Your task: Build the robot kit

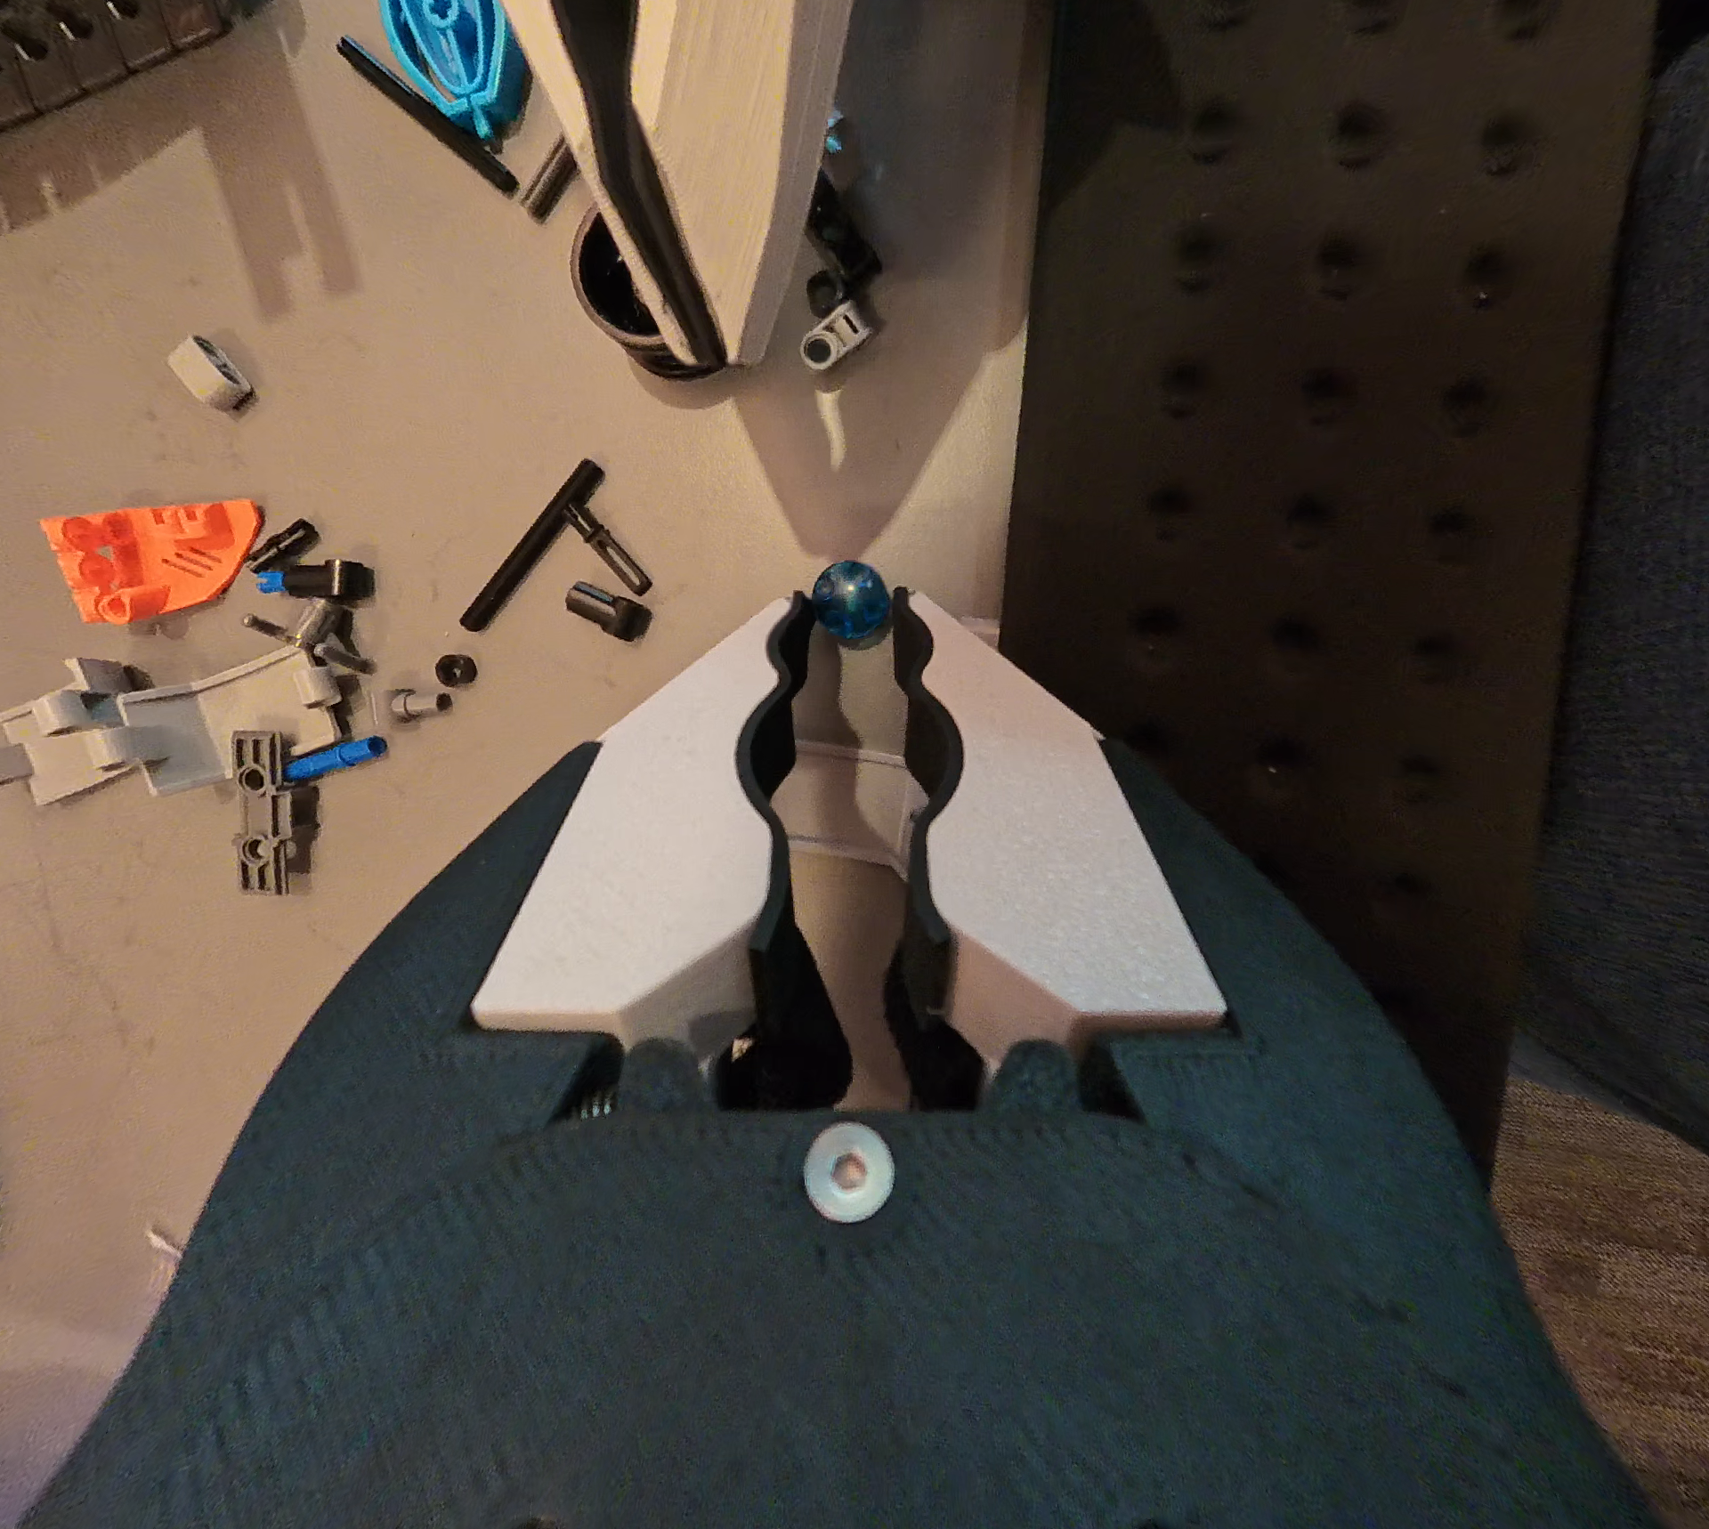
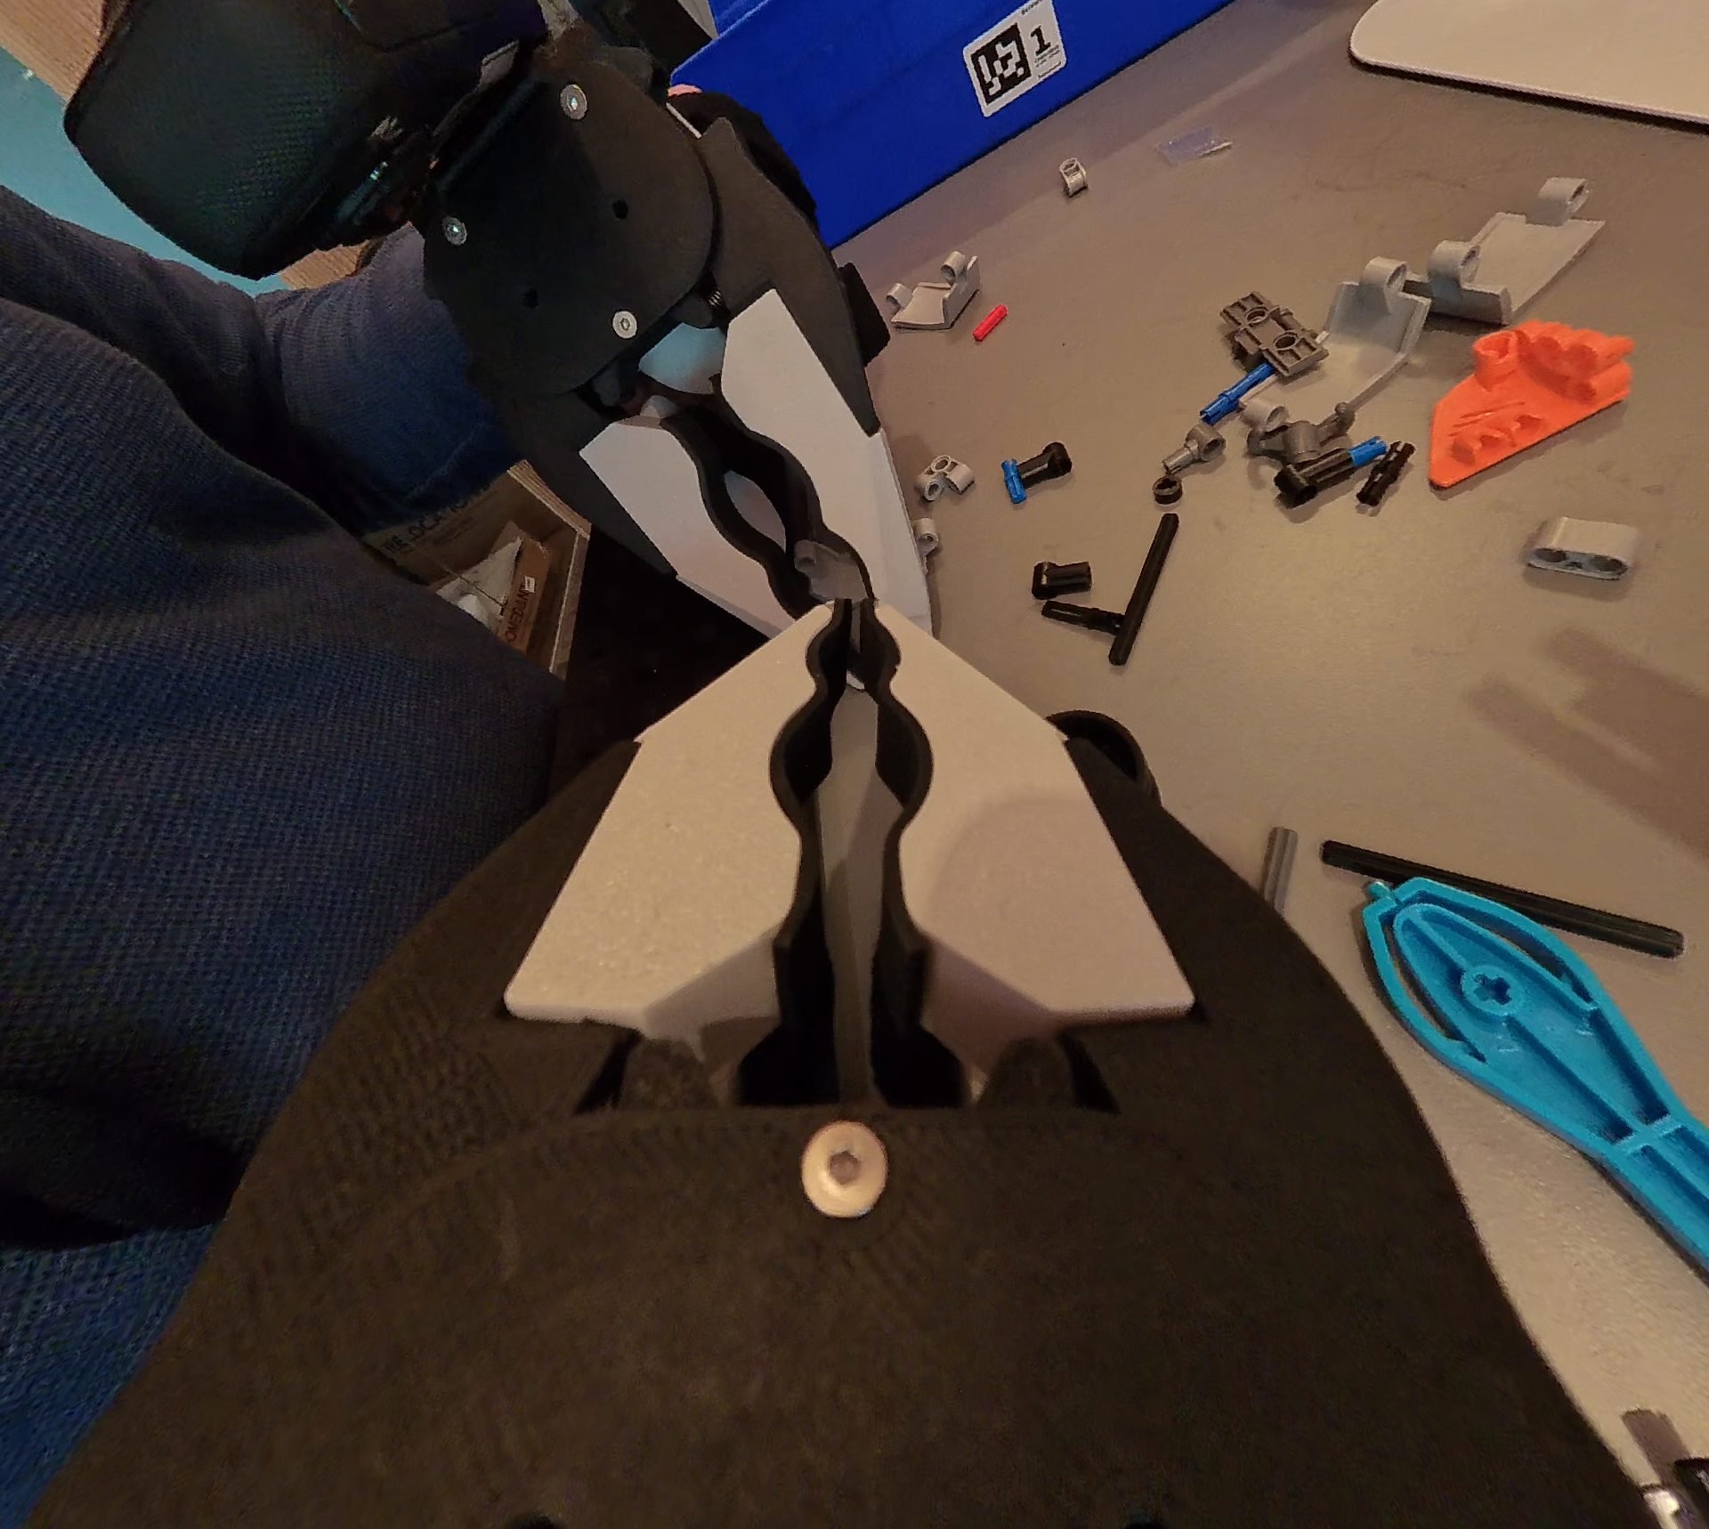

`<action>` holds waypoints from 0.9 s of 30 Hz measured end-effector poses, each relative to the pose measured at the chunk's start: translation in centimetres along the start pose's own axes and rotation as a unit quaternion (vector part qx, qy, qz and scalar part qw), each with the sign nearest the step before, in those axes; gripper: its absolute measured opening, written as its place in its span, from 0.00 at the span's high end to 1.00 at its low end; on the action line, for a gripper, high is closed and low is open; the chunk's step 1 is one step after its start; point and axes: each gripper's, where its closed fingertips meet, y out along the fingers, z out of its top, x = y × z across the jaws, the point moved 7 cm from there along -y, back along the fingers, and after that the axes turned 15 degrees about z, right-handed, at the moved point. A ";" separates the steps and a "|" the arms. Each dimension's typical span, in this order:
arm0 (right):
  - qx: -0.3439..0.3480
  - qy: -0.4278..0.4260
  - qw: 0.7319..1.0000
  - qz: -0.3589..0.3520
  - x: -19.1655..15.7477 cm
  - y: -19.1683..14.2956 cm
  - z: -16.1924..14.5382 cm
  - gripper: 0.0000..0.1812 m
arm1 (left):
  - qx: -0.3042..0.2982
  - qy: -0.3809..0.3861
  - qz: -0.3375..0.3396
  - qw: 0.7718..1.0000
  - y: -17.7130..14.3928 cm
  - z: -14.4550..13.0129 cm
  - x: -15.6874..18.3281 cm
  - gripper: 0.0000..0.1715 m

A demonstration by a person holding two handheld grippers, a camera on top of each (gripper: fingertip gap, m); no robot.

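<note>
On the grey table (image 2: 1295, 699), a blue bin (image 2: 925, 33) stands at the far edge, with an orange panel (image 2: 1517, 403) and a light-blue paddle-shaped piece (image 2: 1526, 1041) among scattered small parts. Near the table edge, the left gripper (image 1: 849, 606) pinches a translucent blue ball (image 1: 850, 599) at its tips. Opposite, the right gripper (image 2: 846, 615) is nearly closed on a small grey piece (image 2: 823, 565), the two grippers' tips close together.

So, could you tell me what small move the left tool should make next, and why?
Probably ease the left tool leftward over the table: the blue ball is pinched only at its very tips, near the table's edge, where a slip could lose it.
</note>
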 end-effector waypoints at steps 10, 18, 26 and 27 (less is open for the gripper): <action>0.010 -0.006 1.000 0.003 -0.2 -0.4 0.1 1.00 | 0.002 -0.010 0.006 1.000 0.0 0.0 0.0 0.89; 0.014 -0.010 1.000 0.004 -0.4 -0.5 0.1 1.00 | 0.006 -0.016 0.005 1.000 0.0 0.1 0.0 0.89; 0.014 -0.010 1.000 0.004 -0.4 -0.6 0.1 1.00 | 0.011 -0.029 -0.002 1.000 0.2 0.0 -0.1 0.92; 0.013 -0.010 1.000 0.003 -0.3 -0.6 0.0 1.00 | 0.012 -0.030 -0.002 0.999 0.2 -0.1 -0.2 0.92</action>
